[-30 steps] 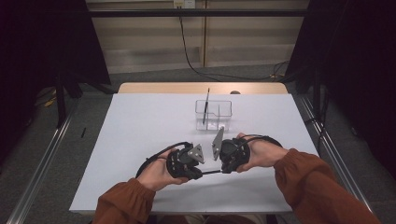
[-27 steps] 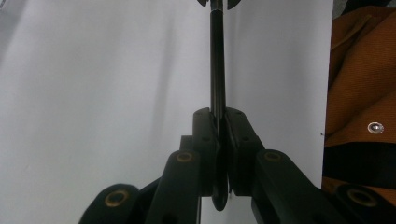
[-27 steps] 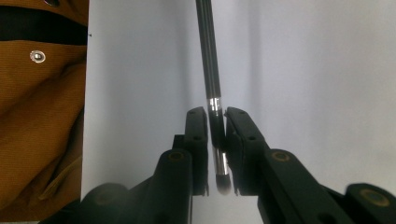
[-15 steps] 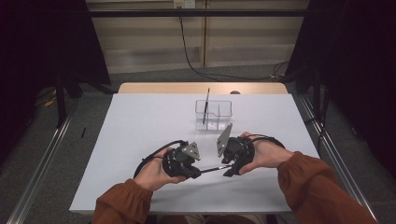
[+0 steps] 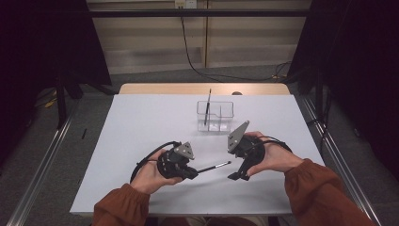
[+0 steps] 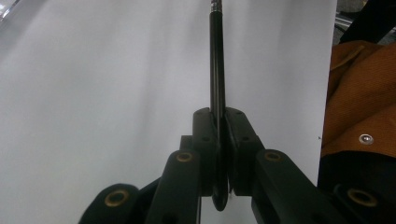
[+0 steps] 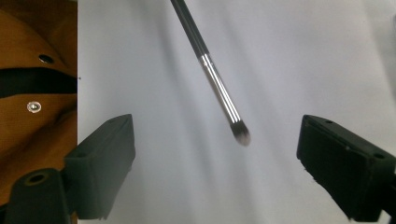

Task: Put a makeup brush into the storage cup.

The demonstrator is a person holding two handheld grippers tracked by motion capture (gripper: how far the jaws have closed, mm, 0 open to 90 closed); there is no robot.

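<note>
Black-handled makeup brush [image 5: 214, 166] with a silver ferrule lies level above the white table [image 5: 141, 122], clamped in the left hand-held gripper [image 5: 190, 172]. At its three o'clock, the right hand-held gripper [image 5: 234, 176] has just been opening; its jaws stand apart, with the brush tip loose between them.

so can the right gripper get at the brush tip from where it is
Probably yes: the right gripper, jaws just opened wide, faces the brush, whose bristle tip hangs free between them, untouched. The left gripper clamps its black handle.
</note>
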